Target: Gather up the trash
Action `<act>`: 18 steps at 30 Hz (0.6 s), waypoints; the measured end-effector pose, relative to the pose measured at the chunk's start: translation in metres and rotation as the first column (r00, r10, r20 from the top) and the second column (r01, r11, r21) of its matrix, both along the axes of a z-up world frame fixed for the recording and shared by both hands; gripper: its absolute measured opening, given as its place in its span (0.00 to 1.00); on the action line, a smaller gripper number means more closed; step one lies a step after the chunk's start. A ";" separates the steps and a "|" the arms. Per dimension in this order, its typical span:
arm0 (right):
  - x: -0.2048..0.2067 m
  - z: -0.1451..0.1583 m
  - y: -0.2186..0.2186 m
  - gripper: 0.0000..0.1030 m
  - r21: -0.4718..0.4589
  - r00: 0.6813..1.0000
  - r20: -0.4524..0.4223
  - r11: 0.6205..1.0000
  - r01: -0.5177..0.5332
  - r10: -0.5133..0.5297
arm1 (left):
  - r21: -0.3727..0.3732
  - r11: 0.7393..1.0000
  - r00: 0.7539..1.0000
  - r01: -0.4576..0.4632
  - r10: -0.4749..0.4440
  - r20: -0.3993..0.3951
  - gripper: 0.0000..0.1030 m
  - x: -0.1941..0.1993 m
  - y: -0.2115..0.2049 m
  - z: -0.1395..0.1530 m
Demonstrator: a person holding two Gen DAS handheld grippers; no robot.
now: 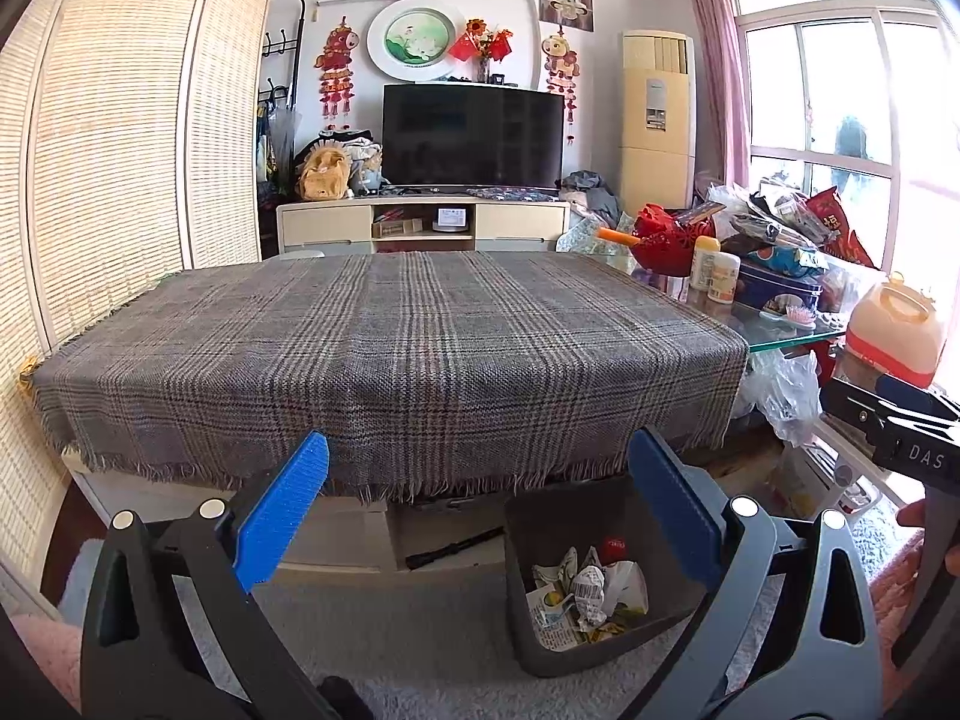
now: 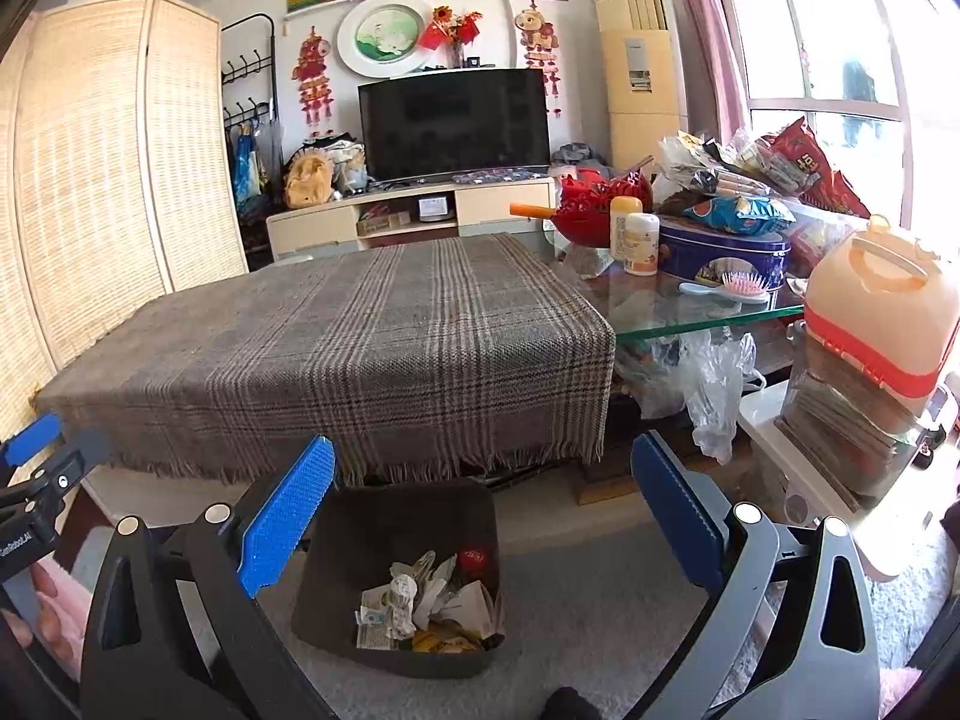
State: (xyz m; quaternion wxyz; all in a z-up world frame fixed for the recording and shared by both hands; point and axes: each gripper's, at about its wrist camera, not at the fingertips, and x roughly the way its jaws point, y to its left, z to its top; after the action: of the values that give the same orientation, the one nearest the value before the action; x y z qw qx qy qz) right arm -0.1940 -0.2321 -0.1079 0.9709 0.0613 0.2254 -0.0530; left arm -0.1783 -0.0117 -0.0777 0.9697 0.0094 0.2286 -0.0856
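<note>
A dark grey bin [image 1: 528, 546] stands on the carpet in front of the table, holding crumpled paper and wrappers [image 1: 591, 597]; it also shows in the right wrist view [image 2: 384, 516] with its trash [image 2: 426, 606]. My left gripper [image 1: 480, 510] is open and empty, held above the floor just left of the bin. My right gripper [image 2: 483, 510] is open and empty, held over the bin. The right gripper's body shows at the right edge of the left wrist view [image 1: 900, 432]. The plaid cloth [image 1: 390, 342] on the table carries nothing.
The glass end of the table [image 2: 690, 312] holds a red basket [image 2: 600, 198], bottles [image 2: 633, 234], a blue tin [image 2: 726, 252], snack bags and a hairbrush [image 2: 738, 288]. An oil jug [image 2: 876, 312] sits on a stack at right. Plastic bags [image 2: 708, 384] hang below. A folding screen [image 1: 120, 150] stands left.
</note>
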 end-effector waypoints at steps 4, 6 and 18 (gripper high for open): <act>0.001 0.000 0.000 0.97 0.003 1.000 -0.005 1.000 0.001 -0.001 | 0.001 1.000 1.000 0.005 -0.005 -0.003 0.92 0.000 -0.001 0.000; 0.001 0.000 -0.001 0.97 0.001 1.000 -0.006 1.000 0.002 -0.002 | 0.003 1.000 1.000 0.004 -0.004 0.000 0.92 0.000 0.000 0.000; 0.001 0.000 -0.004 0.97 0.041 1.000 -0.013 0.999 0.015 -0.014 | 0.014 1.000 1.000 0.007 -0.007 -0.005 0.92 0.000 -0.003 -0.001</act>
State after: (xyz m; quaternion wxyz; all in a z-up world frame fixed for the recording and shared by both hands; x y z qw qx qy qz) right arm -0.1925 -0.2361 -0.1079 0.9676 0.0824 0.2320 -0.0559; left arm -0.1780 -0.0144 -0.0790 0.9687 0.0169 0.2316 -0.0876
